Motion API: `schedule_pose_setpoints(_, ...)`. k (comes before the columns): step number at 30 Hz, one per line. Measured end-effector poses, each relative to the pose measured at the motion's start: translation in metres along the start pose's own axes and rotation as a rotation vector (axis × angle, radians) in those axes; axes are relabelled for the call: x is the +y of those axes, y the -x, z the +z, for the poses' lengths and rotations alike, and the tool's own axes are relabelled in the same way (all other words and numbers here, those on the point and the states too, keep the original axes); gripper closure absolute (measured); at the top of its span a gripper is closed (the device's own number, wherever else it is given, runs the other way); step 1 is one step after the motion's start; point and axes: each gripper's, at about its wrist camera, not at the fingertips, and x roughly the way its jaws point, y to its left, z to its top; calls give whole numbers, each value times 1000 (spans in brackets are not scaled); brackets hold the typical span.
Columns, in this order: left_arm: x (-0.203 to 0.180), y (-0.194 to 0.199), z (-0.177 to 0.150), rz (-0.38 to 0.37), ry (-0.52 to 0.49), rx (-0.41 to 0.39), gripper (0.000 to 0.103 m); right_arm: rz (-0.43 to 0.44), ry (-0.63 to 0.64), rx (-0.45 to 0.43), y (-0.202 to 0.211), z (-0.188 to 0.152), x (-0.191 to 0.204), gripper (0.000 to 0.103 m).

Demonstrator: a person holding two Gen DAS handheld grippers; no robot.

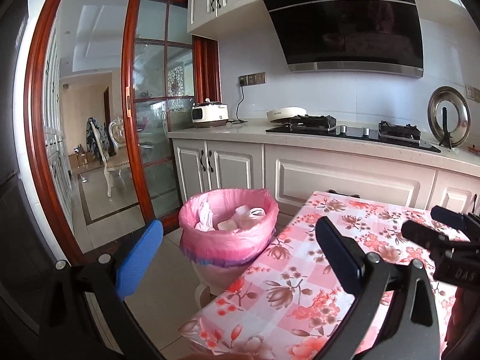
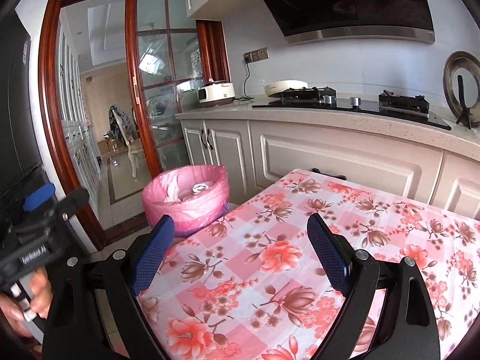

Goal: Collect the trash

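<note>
A bin with a pink liner (image 1: 228,234) stands on the floor by the table's left corner, with several pieces of white trash (image 1: 240,217) inside. It also shows in the right wrist view (image 2: 186,201). My left gripper (image 1: 237,240) is open and empty, held above the table's left edge, facing the bin. My right gripper (image 2: 240,234) is open and empty over the floral tablecloth (image 2: 300,255). The right gripper also shows at the right edge of the left wrist view (image 1: 444,228). The left gripper shows at the left edge of the right wrist view (image 2: 39,204).
A white counter (image 1: 240,132) runs along the back with a rice cooker (image 1: 210,115), a gas hob (image 1: 354,130) and a steel lid on a stand (image 1: 448,117). A range hood (image 1: 345,21) hangs above. A wood-framed glass sliding door (image 1: 150,105) stands open at left.
</note>
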Motion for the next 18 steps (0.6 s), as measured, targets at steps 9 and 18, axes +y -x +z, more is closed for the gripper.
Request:
schedule_pose_setpoints(9,2,3,0,-16,11,-11,4,-1,58,-21,7,2,15,18)
schedule_pose_setpoints(18,3,6,-3,-2,25,-18,4,31,65,-44,10,-3,19,18)
